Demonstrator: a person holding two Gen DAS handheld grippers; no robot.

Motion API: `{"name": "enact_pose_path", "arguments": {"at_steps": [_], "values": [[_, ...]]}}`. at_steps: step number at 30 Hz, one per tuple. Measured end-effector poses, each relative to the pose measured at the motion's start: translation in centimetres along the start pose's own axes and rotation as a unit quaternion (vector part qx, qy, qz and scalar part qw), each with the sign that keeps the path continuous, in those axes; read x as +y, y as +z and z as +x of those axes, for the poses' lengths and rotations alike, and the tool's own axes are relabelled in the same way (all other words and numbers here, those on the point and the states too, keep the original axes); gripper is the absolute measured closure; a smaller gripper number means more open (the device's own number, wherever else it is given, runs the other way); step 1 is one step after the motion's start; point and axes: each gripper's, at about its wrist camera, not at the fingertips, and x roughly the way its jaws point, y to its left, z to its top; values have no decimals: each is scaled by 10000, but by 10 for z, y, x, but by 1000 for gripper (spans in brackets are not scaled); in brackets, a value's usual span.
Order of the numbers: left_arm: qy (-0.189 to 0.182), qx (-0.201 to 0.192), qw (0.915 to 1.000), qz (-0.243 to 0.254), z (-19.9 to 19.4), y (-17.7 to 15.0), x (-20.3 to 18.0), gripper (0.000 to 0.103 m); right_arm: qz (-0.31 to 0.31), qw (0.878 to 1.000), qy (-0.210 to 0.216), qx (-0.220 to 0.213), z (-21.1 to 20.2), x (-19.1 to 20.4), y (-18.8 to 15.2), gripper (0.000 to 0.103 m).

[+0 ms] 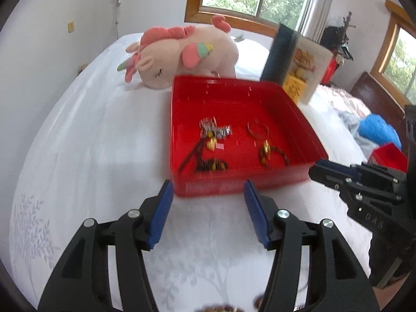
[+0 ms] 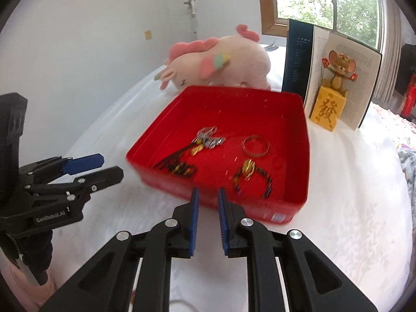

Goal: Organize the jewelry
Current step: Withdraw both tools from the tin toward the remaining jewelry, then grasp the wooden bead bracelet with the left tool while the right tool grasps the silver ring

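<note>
The red tray (image 2: 299, 140) sits on the bed (image 2: 351, 208) straight ahead of both grippers, the jewelry on its floor. The left gripper (image 1: 206, 214) is spread wide and empty; the right gripper (image 2: 208, 221) is narrowly parted and empty, its tips at the near wall. The beaded bracelet (image 2: 253, 178) lies just beyond, so the right looks nearer.

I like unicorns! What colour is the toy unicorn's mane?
Pink. The unicorn shows best in the left wrist view, lying behind the red tray.

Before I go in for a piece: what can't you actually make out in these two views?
- Dark bead strand at red tray's near wall: motion-blurred in both views; clasp unreadable.
- Silver cluster: tangled, piece count unclear.
- Brown beads, left wrist view: cut off by bottom edge.
- Book's text: too small.
</note>
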Motion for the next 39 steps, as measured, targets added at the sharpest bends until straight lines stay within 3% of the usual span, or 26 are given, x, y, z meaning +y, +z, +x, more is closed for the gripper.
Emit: {"name": "enact_pose_path", "arguments": {"at_steps": [8,22,34,39], "values": [[12,175,9996,241,-17,-55,5,38,104,9997,219,24,-13,9,-50,87],[166,678,9976,-3,-27,-143,37,34,590,9975,382,97,-20,5,-114,76],[48,858,9962,163,-17,-159,24,30,648,9969,394,218,-23,4,-136,74],[159,836,9954,437,-13,-158,11,45,706,9965,361,252,-24,-1,-140,74]]}}
